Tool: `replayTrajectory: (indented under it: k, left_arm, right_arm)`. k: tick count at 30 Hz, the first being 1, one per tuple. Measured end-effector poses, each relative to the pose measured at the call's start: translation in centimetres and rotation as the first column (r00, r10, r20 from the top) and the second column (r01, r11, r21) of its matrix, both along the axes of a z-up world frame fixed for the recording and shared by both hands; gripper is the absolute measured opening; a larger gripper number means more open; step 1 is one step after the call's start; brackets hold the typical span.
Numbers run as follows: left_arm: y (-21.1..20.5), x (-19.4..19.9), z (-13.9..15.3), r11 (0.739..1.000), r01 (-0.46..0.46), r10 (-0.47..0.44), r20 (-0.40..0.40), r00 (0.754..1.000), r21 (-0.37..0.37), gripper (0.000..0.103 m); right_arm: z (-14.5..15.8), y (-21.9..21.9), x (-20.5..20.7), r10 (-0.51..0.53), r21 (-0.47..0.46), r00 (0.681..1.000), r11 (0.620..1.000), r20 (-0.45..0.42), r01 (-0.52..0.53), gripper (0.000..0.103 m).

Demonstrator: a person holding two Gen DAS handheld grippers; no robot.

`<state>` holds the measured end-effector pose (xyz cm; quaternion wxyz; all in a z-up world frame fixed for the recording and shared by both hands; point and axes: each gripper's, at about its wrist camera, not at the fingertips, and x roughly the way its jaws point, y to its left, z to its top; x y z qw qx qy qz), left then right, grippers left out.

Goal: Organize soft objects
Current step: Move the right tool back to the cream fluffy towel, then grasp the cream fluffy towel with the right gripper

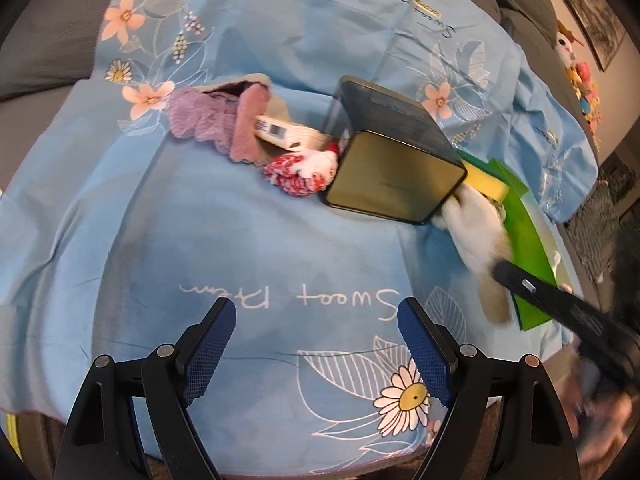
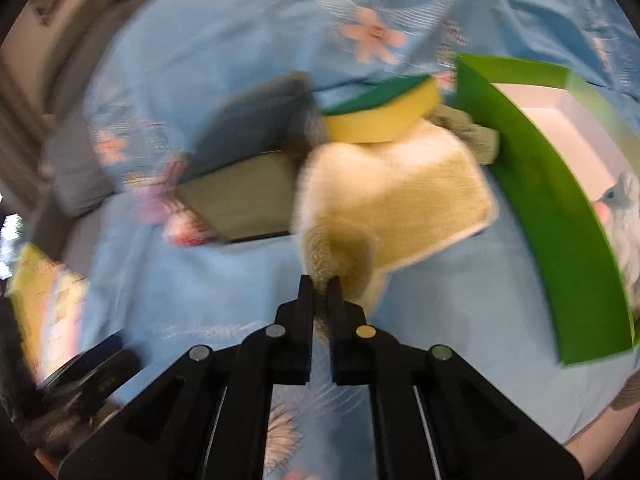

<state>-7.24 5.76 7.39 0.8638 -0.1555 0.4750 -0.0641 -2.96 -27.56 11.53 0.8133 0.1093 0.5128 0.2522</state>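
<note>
A cream knitted cloth (image 2: pixel 400 200) lies on the blue flowered sheet (image 2: pixel 224 280), and my right gripper (image 2: pixel 320 286) is shut on its near corner. The same cloth (image 1: pixel 476 232) shows in the left wrist view with the right gripper (image 1: pixel 504 272) at its end. A yellow-and-green sponge (image 2: pixel 380 116) rests on the cloth's far side. To the right stands a green box (image 2: pixel 560 220) with a white inside. My left gripper (image 1: pixel 316 332) hangs open over bare sheet. A red-and-white knit piece (image 1: pixel 300 174) and purple and pink cloths (image 1: pixel 220 120) lie farther off.
A dark square tin (image 1: pixel 392 152) lies tipped on the sheet between the cloths and the sponge (image 1: pixel 486 182). A small white carton (image 1: pixel 276 132) sits among the purple cloths. A pale soft toy (image 2: pixel 620 208) is inside the green box. Toys (image 1: pixel 580 76) stand at the far right.
</note>
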Motion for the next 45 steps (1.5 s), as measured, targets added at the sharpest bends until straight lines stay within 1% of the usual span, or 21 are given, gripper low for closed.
replayTrajectory:
  k: [2,5,9,12,15,17,18,19,21,24,28,31,33,34,35,36,37,38,40,41,45]
  left_arm:
    - [0.5,0.1,-0.1,1.000,-0.014,0.014,-0.008,1.000,-0.021,0.084]
    - [1.0,-0.1,0.2,0.999,-0.022,0.021,-0.005,1.000,-0.047,0.084]
    - [1.6,-0.2,0.5,0.998,-0.037,0.037,0.008,0.999,-0.052,0.084]
    - [2.4,-0.3,0.7,0.996,-0.051,0.051,0.005,0.999,-0.071,0.084]
    - [3.6,-0.6,1.0,0.994,-0.070,0.072,0.015,0.997,-0.083,0.084]
    - [4.8,-0.6,1.1,0.991,-0.106,0.108,0.016,0.994,-0.084,0.084]
    - [5.2,-0.7,1.0,0.989,-0.121,0.122,0.013,0.992,-0.084,0.084]
    - [5.8,-0.6,0.9,0.986,-0.141,0.142,0.004,0.990,-0.085,0.084]
    - [6.8,-0.6,0.3,0.982,-0.169,0.168,-0.019,0.986,-0.088,0.084]
    - [7.2,-0.7,-0.5,0.982,-0.172,0.168,-0.049,0.985,-0.082,0.084]
    - [6.4,-0.5,-1.6,0.990,-0.129,0.124,-0.085,0.989,-0.056,0.084]
    - [5.2,-0.4,-2.2,0.994,-0.068,0.060,-0.101,0.993,-0.085,0.084]
    - [4.5,-0.2,-2.7,0.995,-0.037,0.027,-0.109,0.994,-0.092,0.084]
    - [3.9,-0.1,-3.0,0.996,-0.027,0.016,-0.121,0.993,-0.084,0.084]
    - [3.4,0.0,-3.2,0.997,-0.019,0.009,-0.128,0.992,-0.081,0.084]
    - [3.1,0.1,-3.4,0.997,-0.012,0.001,-0.132,0.991,-0.082,0.084]
    - [2.7,0.2,-3.6,0.996,0.002,-0.014,-0.136,0.991,-0.088,0.084]
    - [2.3,0.4,-3.9,0.995,0.011,-0.024,-0.139,0.990,-0.095,0.084]
    - [1.9,0.6,-4.2,0.996,0.005,-0.019,-0.144,0.989,-0.093,0.084]
    - [1.8,0.6,-4.2,0.996,0.002,-0.015,-0.143,0.990,-0.090,0.084]
    - [1.3,0.9,-4.4,0.995,0.005,-0.018,-0.133,0.991,-0.100,0.084]
  right_arm:
    - [1.5,-0.2,-1.5,0.026,0.017,0.999,1.000,0.025,-0.026,0.006]
    - [3.7,-0.3,-3.5,0.068,0.106,0.997,0.992,0.036,-0.072,0.006]
    - [5.9,0.8,-4.6,0.139,0.166,0.987,0.975,0.079,-0.150,0.006]
    - [7.2,2.1,-4.3,0.187,0.254,0.980,0.947,0.063,-0.197,0.006]
    - [8.9,3.4,-4.9,0.251,0.322,0.963,0.908,0.098,-0.269,0.006]
    - [9.8,4.3,-5.4,0.291,0.348,0.949,0.883,0.121,-0.315,0.006]
    - [9.9,4.9,-5.6,0.299,0.344,0.946,0.881,0.125,-0.324,0.006]
    - [9.5,5.2,-5.5,0.298,0.336,0.947,0.886,0.117,-0.321,0.006]
    - [7.8,5.9,-4.7,0.272,0.297,0.961,0.914,0.058,-0.276,0.007]
    - [4.1,6.4,-3.4,0.232,0.228,0.972,0.949,-0.030,-0.219,0.008]
    - [-1.0,7.1,-2.0,0.166,0.093,0.977,0.984,-0.137,-0.154,0.009]
    - [-3.4,7.2,-1.1,0.102,-0.010,0.980,0.994,-0.170,-0.105,0.009]
    - [-3.9,7.0,-0.7,0.082,-0.023,0.981,0.996,-0.178,-0.087,0.014]
    - [-3.8,6.8,-0.6,0.077,-0.016,0.980,0.997,-0.185,-0.081,0.022]
    - [-3.6,6.5,-0.5,0.074,0.000,0.980,0.997,-0.185,-0.075,0.035]
    - [-3.1,6.1,-0.5,0.068,0.022,0.983,0.998,-0.171,-0.065,0.044]
    - [-2.7,5.9,-0.3,0.059,0.032,0.986,0.998,-0.154,-0.055,0.063]
    - [-2.1,5.5,-0.3,0.047,0.038,0.991,0.998,-0.124,-0.043,0.075]
    - [-1.7,5.2,-0.2,0.044,0.043,0.994,0.998,-0.097,-0.040,0.077]
    - [-1.9,5.1,0.0,0.045,0.045,0.994,0.998,-0.102,-0.041,0.077]
    - [-3.6,5.9,0.6,0.075,0.100,0.982,0.993,-0.172,-0.058,0.078]
